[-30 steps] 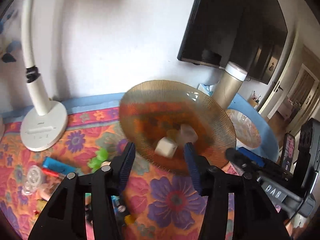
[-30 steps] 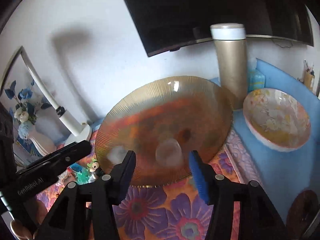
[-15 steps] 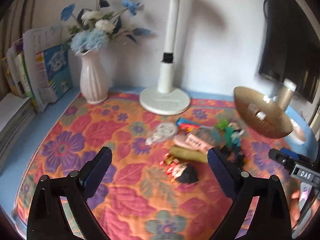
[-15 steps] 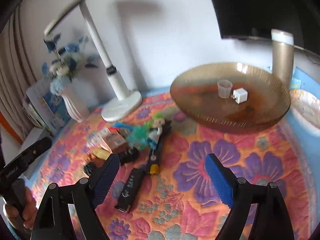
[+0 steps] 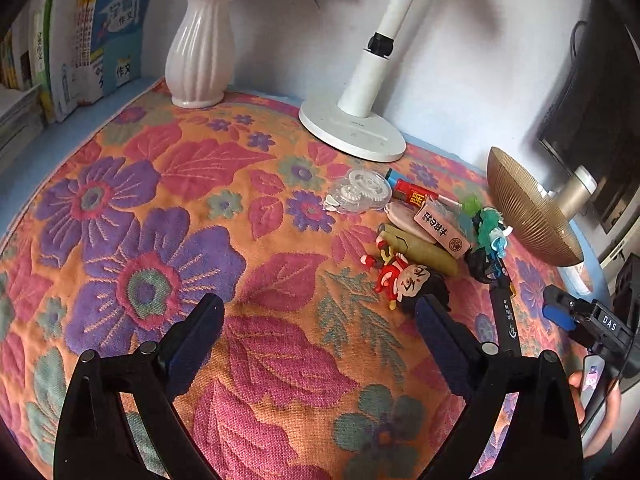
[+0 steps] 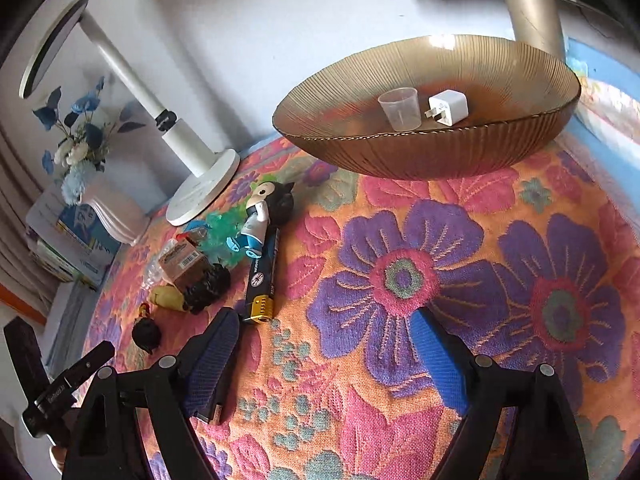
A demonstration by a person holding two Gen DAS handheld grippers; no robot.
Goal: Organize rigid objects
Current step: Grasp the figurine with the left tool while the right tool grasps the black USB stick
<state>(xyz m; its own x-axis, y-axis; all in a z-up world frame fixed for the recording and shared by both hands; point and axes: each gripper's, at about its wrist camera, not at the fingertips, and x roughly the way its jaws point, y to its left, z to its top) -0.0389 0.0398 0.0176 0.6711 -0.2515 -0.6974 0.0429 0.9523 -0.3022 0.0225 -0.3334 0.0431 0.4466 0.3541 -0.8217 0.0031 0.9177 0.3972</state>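
An amber ribbed glass bowl (image 6: 432,156) stands on the flowered cloth and holds a small clear cup (image 6: 399,109) and a white charger plug (image 6: 448,109); it also shows in the left wrist view (image 5: 528,208). A pile of small items lies left of it: a red doll figure (image 5: 404,280), a pink box (image 5: 440,230), an olive tube (image 5: 420,250), a clear tape dispenser (image 5: 358,192), a blue figure (image 6: 260,220), a black-and-gold stick (image 6: 262,276). My left gripper (image 5: 318,334) is open and empty, near the red doll. My right gripper (image 6: 332,348) is open and empty above the cloth.
A white desk lamp (image 5: 352,132), a white vase with blue flowers (image 5: 200,48) and books (image 5: 80,40) stand at the back. A gold bottle (image 6: 532,12) and a patterned bowl (image 6: 612,108) sit behind the amber bowl. A dark screen (image 5: 600,120) hangs on the wall.
Both grippers have pulled back from the amber bowl and opened wide. The cup and plug now lie in the bowl. The left view has swung left toward the pile.
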